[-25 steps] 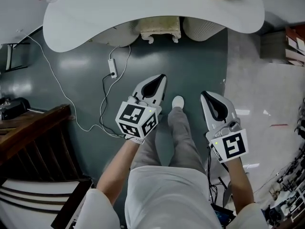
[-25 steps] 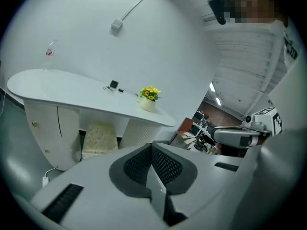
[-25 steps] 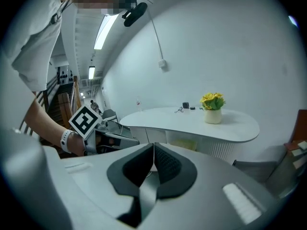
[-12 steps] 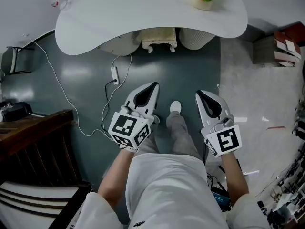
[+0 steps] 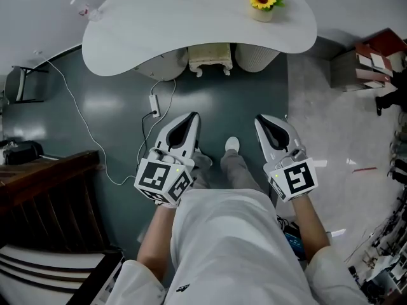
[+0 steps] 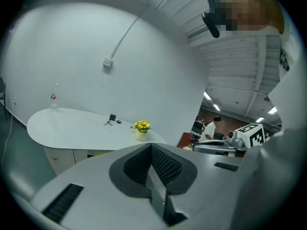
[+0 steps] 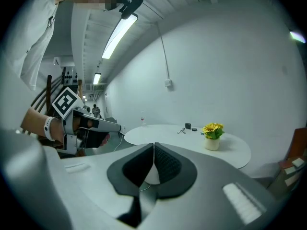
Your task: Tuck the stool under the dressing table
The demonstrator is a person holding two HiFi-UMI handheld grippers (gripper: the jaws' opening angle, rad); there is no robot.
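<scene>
white top, grey trousers, white shoe; white left gripper and right gripper, black-padded, each bearing a black-and-white marker cube.

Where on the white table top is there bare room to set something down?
On the table top, the wide middle between the bottle at its left end and the flower pot is bare. Tightest by the flower pot.
</scene>
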